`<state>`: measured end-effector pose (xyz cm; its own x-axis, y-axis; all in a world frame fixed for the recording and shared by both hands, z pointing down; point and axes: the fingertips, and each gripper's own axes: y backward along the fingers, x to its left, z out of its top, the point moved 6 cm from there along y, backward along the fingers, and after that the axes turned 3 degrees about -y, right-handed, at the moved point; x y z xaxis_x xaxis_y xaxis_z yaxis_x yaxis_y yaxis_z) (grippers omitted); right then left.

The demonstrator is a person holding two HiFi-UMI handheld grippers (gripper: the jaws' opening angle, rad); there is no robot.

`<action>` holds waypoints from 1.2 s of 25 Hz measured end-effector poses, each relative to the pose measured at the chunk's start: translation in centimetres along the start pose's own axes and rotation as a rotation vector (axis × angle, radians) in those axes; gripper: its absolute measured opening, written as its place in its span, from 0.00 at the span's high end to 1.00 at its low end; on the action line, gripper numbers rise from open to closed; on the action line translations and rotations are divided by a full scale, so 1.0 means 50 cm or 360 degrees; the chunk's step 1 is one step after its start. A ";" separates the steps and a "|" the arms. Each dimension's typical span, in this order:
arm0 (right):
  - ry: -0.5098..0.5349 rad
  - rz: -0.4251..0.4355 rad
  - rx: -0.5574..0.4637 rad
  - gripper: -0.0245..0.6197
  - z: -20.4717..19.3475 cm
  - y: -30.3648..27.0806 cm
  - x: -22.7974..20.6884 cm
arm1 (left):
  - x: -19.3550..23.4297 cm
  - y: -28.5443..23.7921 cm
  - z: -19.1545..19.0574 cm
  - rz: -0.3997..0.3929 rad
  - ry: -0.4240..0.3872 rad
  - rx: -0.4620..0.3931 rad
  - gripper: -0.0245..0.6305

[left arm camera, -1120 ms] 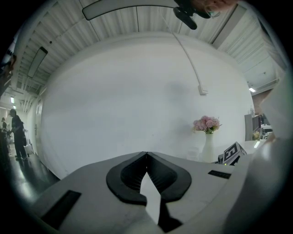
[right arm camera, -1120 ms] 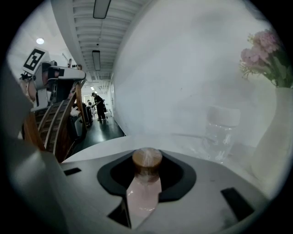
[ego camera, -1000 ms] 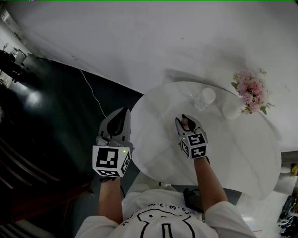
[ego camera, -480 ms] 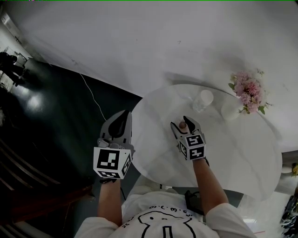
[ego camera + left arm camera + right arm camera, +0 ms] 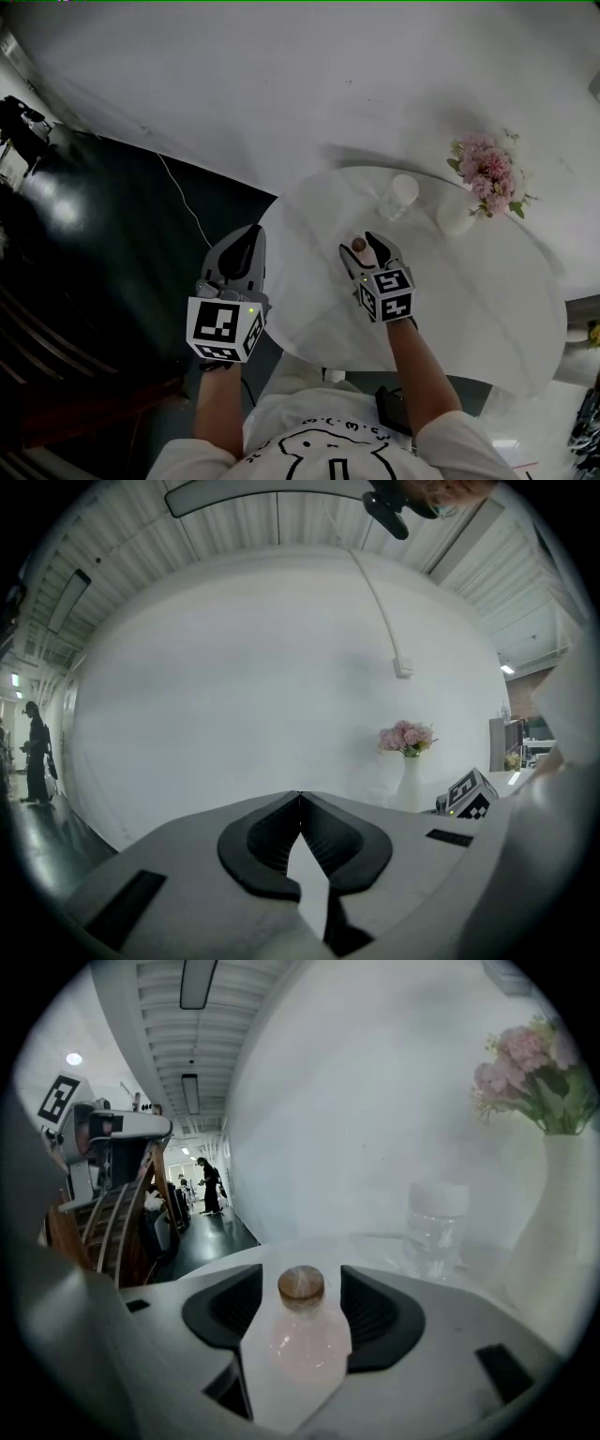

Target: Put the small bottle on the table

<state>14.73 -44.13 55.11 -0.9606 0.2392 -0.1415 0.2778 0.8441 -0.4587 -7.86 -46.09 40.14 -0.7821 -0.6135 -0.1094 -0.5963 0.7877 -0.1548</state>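
The small bottle, with pinkish contents and a brown cap, stands upright on the round white table. My right gripper is open around it. Its jaws have just been opening, and the bottle stands between them with a gap on each side. In the right gripper view the bottle sits low between the dark pads of the right gripper. My left gripper hovers over the dark floor, left of the table edge. The left gripper is shut with nothing in it.
A clear plastic bottle with a white cap stands at the table's far side. Right of it is a white vase of pink flowers. A thin cable runs over the dark floor. The white wall lies close behind the table.
The right jaws have parted from the small bottle, which now stands free between them on the table. The left gripper has hardly shifted.
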 end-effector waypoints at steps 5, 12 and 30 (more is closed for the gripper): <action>0.0001 0.0029 -0.0069 0.55 0.015 0.048 0.018 | -0.022 0.022 0.011 0.0005 0.0013 -0.0024 0.96; 0.0038 0.0037 -0.0151 0.55 0.035 0.119 0.023 | -0.064 0.054 0.033 0.0007 0.0010 -0.0074 0.96; 0.0132 -0.0014 -0.0355 0.72 0.108 0.334 0.052 | -0.137 0.118 0.112 -0.0016 -0.0023 -0.0229 0.96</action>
<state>16.94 -31.99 42.36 -0.9631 0.2620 -0.0616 0.2690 0.9294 -0.2529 -5.01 -37.55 34.49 -0.7737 -0.6215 -0.1227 -0.6249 0.7806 -0.0135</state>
